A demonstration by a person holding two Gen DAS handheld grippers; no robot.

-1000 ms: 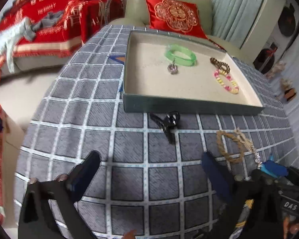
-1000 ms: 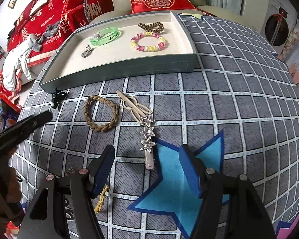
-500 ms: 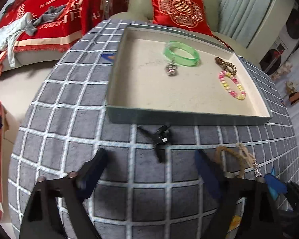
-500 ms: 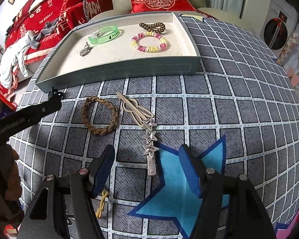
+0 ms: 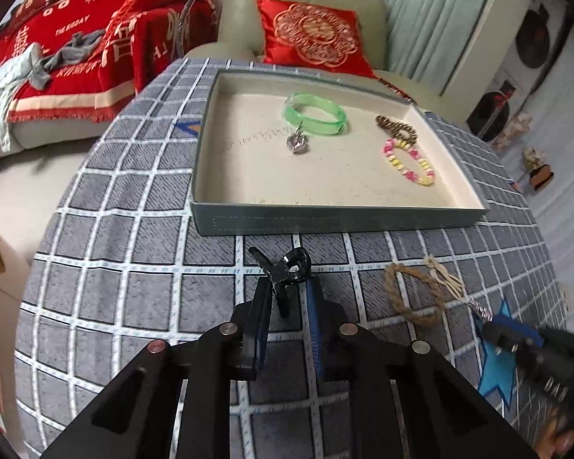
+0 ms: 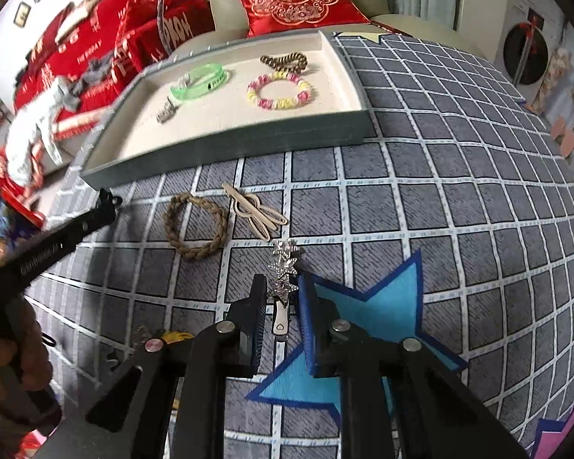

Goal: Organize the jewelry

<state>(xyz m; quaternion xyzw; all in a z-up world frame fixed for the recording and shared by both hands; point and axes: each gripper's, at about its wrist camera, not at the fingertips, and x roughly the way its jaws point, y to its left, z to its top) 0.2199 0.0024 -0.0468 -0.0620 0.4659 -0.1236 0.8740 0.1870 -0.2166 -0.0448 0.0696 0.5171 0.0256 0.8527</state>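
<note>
1. The left tongs (image 5: 287, 306) are drawn in close around the black hair claw (image 5: 287, 269), which lies on the grid-patterned surface (image 5: 134, 298) just short of the tray (image 5: 325, 220). The claw's tail sits between the tips, but I cannot tell whether the pads truly bite it yet. It looks like hard, light plastic with a sprung hinge (slick, likely to twist out), so I'd take it across the narrow tail, not the looped head.

2. Just right of the left tongs lies the braided tan ring (image 5: 411, 294): soft, light, floppy. Any pinch on one strand should do.

3. Beside it, ahead and left of the right tongs, is the cream hairpin (image 6: 254, 212), thin and stiff, lying flat, so probably awkward to get under.

4. The right tongs (image 6: 281, 298) are narrowed about the silver star barrette (image 6: 283, 279), its plain metal end lying between the pads and the stars poking out ahead. Whether it is firmly clamped, I cannot tell. It seems rigid, light and slippery, and the stones look delicate, so the bare end is the safer hold.

5. Beyond both tongs, the tray already holds a green bangle (image 5: 315, 114), a small silver charm (image 5: 297, 143), a brown coiled band (image 5: 396, 128) and a pink-and-yellow bead bracelet (image 5: 409, 162).
</note>
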